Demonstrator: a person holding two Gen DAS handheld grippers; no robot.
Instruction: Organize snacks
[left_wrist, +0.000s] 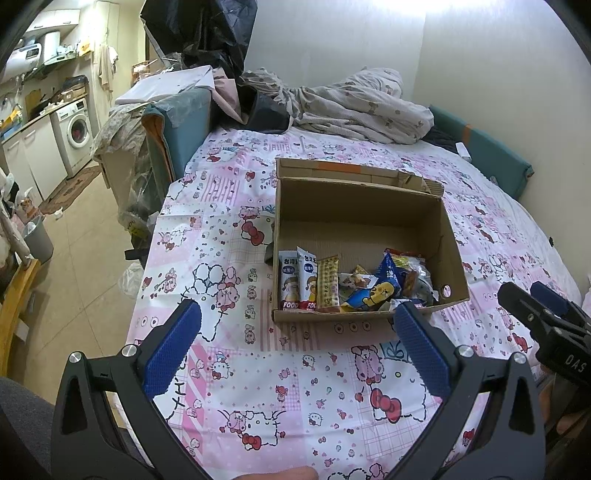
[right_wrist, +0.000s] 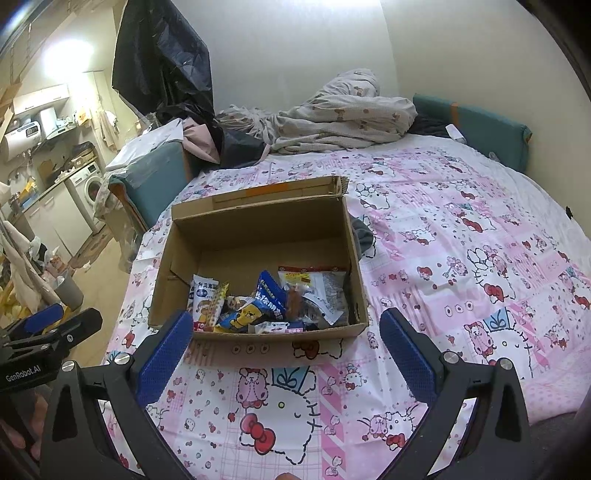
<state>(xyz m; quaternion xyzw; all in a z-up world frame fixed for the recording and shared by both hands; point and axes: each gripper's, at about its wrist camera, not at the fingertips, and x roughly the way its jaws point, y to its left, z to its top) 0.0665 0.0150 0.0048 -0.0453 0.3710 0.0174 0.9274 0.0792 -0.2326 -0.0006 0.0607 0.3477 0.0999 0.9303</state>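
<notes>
An open cardboard box (left_wrist: 362, 206) sits on a bed with a pink cartoon sheet; it also shows in the right wrist view (right_wrist: 258, 229). Several snack packets (left_wrist: 347, 284) lie along its near side, also seen in the right wrist view (right_wrist: 266, 302). My left gripper (left_wrist: 299, 317) is open and empty, just short of the box's near wall. My right gripper (right_wrist: 284, 328) is open and empty, also in front of the box. Each gripper shows at the edge of the other's view: the right one (left_wrist: 535, 299) and the left one (right_wrist: 66, 317).
A crumpled quilt (left_wrist: 354, 107) and dark clothes lie at the head of the bed. A teal padded headboard (left_wrist: 491, 147) runs along the wall. A teal chair (left_wrist: 177, 125) piled with things stands left of the bed. A washing machine (left_wrist: 75, 129) and a bin (left_wrist: 37, 236) are on the floor side.
</notes>
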